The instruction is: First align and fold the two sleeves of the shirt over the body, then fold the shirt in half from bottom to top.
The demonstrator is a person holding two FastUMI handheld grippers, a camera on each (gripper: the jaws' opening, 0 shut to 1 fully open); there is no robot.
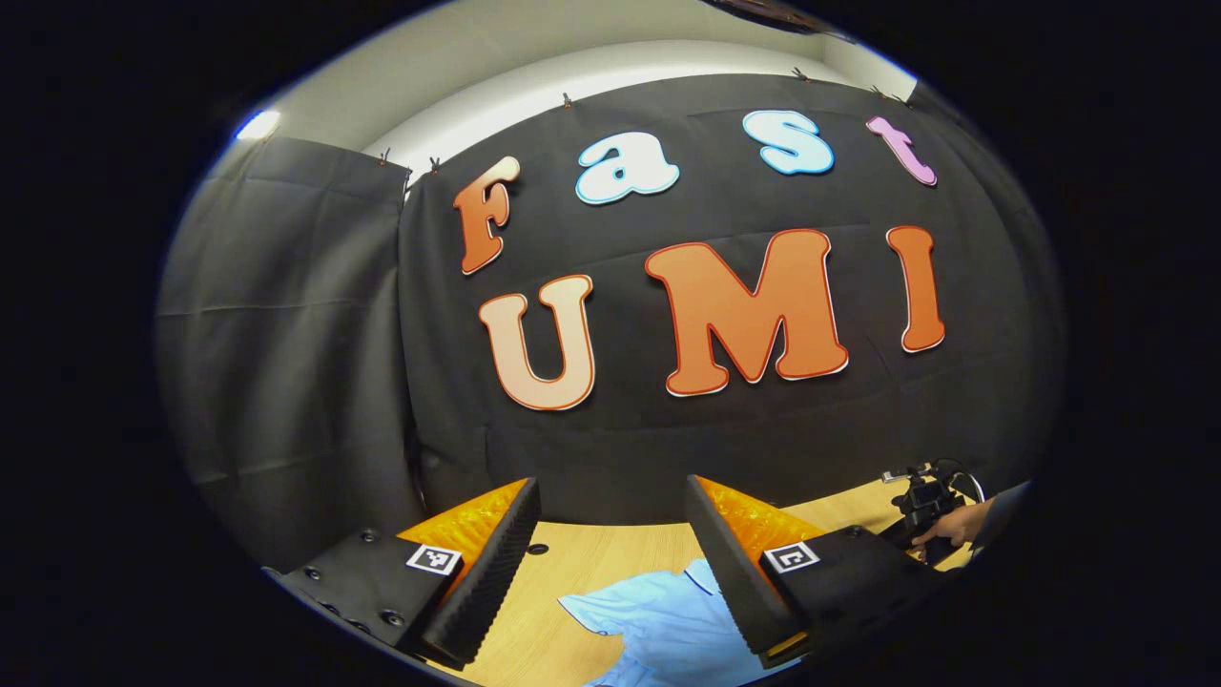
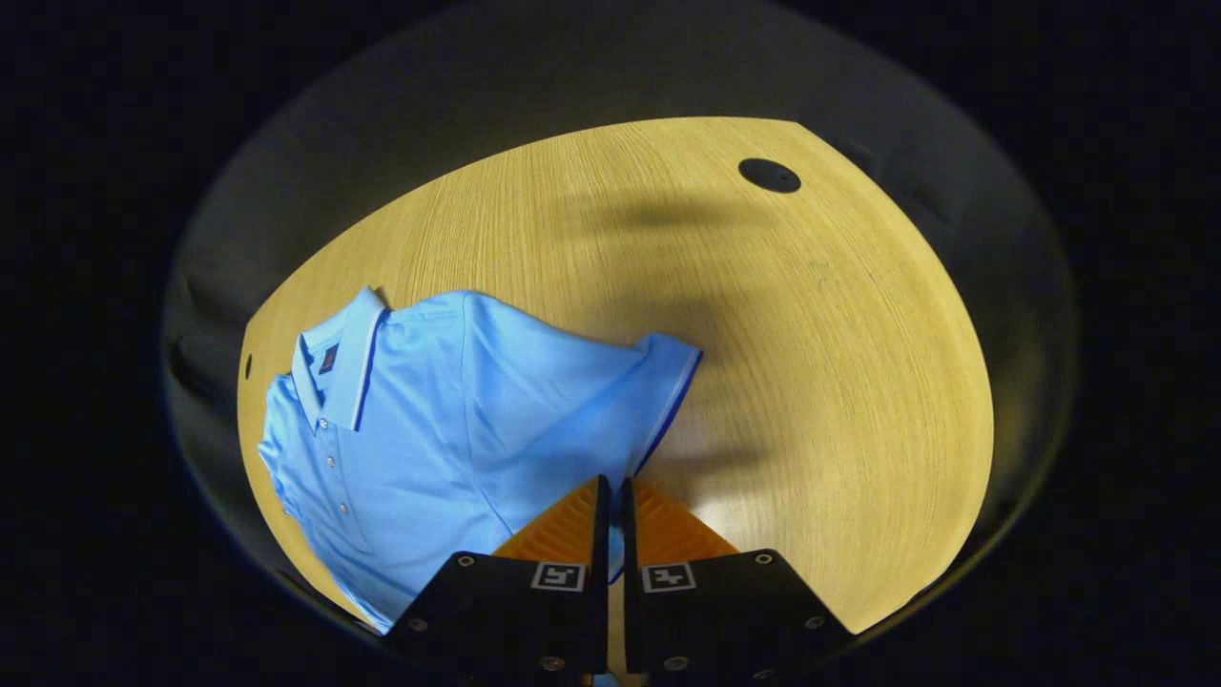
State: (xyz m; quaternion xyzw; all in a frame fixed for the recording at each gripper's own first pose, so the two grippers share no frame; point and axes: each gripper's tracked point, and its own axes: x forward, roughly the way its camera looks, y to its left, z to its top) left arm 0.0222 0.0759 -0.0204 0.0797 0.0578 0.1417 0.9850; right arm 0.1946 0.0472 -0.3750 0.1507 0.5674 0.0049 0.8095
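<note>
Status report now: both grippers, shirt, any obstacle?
Left gripper open, raised. Right gripper shut on shirt sleeve edge. Table around it bare.

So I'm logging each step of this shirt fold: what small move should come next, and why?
Probably carry the sleeve inward over the polo shirt body. The right gripper looks shut on its cuff edge, with the sleeve spread outward on the wooden table. The left gripper is open and high, pinching nothing.
</note>
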